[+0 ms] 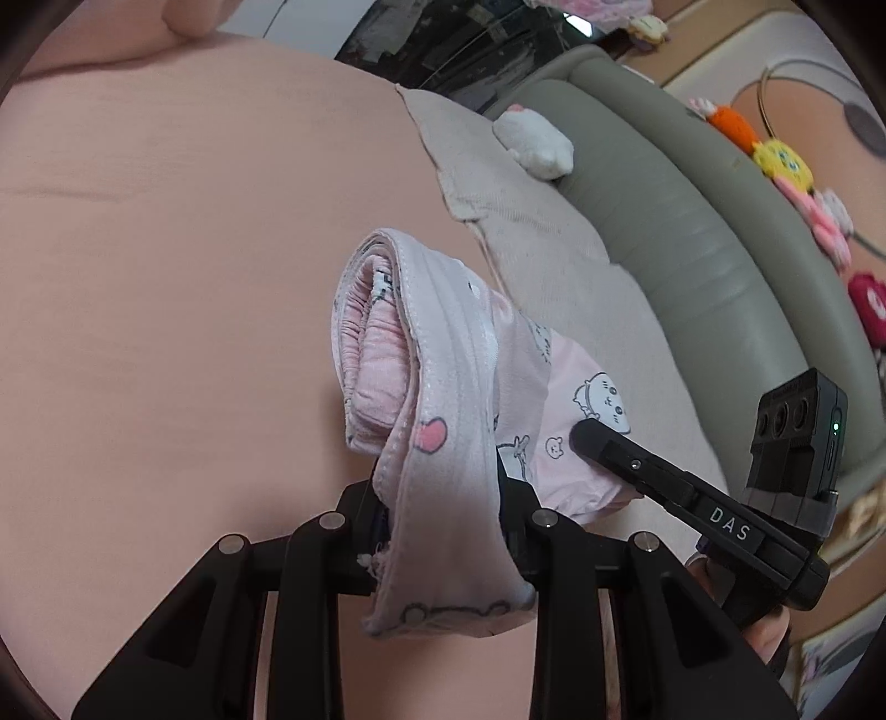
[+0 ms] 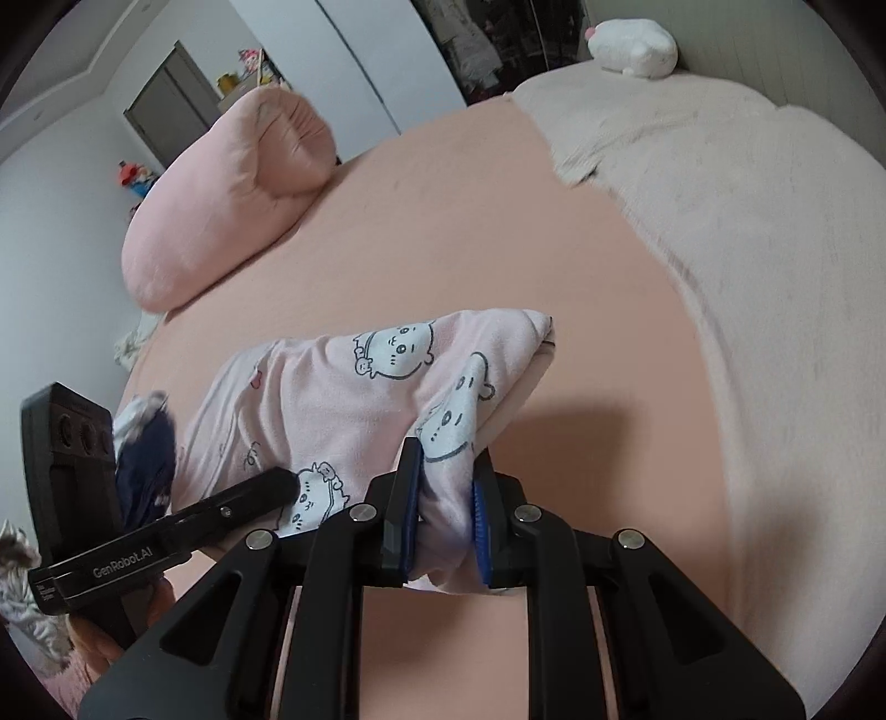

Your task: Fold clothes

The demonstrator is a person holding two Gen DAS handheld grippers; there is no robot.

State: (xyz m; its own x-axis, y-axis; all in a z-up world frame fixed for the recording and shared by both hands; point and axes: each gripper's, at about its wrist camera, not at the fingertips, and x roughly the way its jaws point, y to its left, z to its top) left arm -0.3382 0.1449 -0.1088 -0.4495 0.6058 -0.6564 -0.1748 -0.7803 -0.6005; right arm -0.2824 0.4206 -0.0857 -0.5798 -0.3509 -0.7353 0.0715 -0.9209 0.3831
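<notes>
A pale pink garment [image 1: 443, 387] printed with white cartoon animals is held up over the pink bed sheet [image 1: 166, 304]. My left gripper [image 1: 443, 531] is shut on its folded, elastic-waisted end, which bunches up between the jaws. My right gripper [image 2: 446, 515] is shut on the other end of the same garment [image 2: 343, 399], pinched between blue pads [image 2: 480, 520]. The right gripper shows in the left wrist view [image 1: 692, 498] beside the garment. The left gripper shows in the right wrist view [image 2: 183, 526] at the lower left.
A pink pillow [image 2: 221, 194] lies at the far left of the bed. A beige blanket [image 2: 747, 249] covers the right side, with a white plush toy [image 2: 634, 47] on it. A grey padded headboard [image 1: 692, 232] with hanging plush toys [image 1: 786, 160] borders the bed.
</notes>
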